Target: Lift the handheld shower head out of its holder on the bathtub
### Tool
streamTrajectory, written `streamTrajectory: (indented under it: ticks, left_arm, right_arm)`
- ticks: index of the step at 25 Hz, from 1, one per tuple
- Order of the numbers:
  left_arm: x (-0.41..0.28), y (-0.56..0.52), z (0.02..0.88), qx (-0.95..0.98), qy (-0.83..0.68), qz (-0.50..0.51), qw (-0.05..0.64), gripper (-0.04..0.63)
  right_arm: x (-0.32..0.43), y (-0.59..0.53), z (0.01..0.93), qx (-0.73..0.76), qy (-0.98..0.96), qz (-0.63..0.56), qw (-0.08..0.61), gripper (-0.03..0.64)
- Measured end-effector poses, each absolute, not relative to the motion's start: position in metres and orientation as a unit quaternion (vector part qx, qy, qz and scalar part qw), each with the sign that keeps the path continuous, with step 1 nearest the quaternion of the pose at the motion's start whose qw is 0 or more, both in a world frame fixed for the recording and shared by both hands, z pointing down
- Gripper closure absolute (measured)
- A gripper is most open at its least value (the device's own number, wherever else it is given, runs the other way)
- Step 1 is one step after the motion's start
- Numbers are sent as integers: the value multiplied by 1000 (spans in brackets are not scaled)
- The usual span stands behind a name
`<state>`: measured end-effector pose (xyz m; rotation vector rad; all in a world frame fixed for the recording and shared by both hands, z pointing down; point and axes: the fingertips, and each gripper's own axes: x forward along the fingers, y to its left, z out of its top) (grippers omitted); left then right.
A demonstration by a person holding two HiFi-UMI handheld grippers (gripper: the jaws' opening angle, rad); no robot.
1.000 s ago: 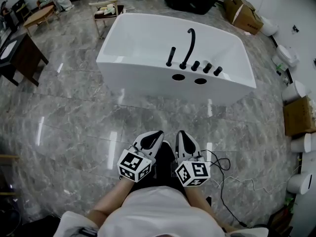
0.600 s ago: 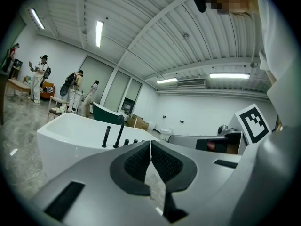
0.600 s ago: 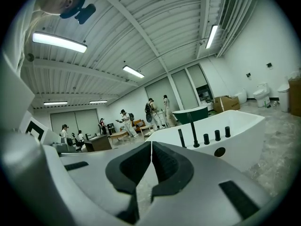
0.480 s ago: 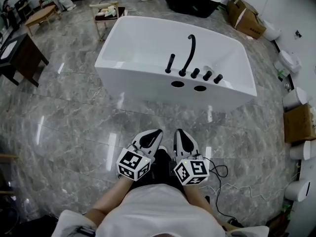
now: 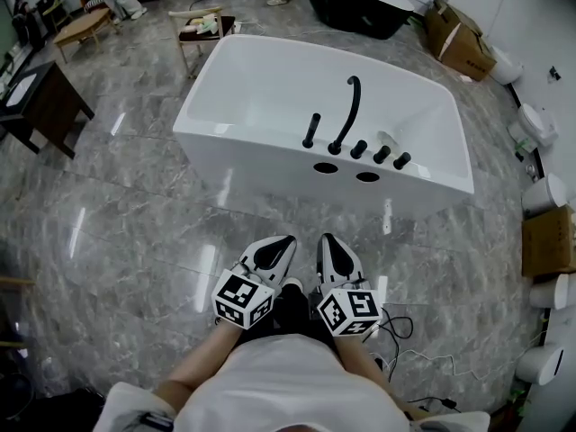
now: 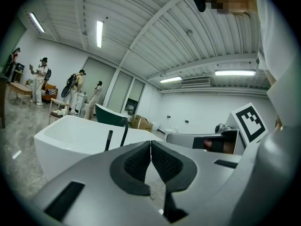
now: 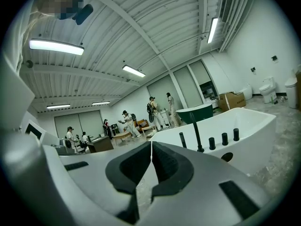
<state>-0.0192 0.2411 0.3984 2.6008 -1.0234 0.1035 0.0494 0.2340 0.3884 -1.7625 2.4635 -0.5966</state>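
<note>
Head view: I hold the left gripper (image 5: 288, 240) and the right gripper (image 5: 326, 239) side by side, low and close in front of the body, both aimed at the bathtub (image 5: 236, 148). They sit well apart from it, with bare marble floor (image 5: 135, 232) between. That reads to me as the carrying posture of an approach, not a reach. The shower head (image 5: 311, 130), which I take to be the short black stick, stands upright in its holder on the tub's near rim. It is just beside the tall curved spout (image 5: 347, 106), with the row of knobs (image 5: 381, 154) beyond that.

Left gripper view: the jaws are pressed together with nothing between them, which is sensible since there is nothing to take hold of yet. The shower head (image 6: 109, 141) shows above them, left of centre.

Right gripper view: these jaws also meet edge to edge and are empty. The shower head (image 7: 182, 140) is right of centre, so either gripper could take it. Whichever does must spread its jaws first, then close on the stick and draw it straight up.
</note>
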Motion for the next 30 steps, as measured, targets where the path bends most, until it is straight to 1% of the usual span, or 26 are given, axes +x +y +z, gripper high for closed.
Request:
streamTrajectory:
  ticks: [11,20,26,30]
  left_arm:
    - [9,202,408,912,-370,40,172,584]
    - [35,191,415,912,-370,37,173,583]
    - [37,189,418,908,-384,64,152,583]
    - [31,182,417,902,-394,57,165,583]
  right_arm:
    - [74,195,398,-553,808,-201,29,598]
    - [92,181,401,-540,817,-198,31,598]
    - [102,176,408,-534,815,-219,39,598]
    - [98,170,405,-529,819,-221,39,598]
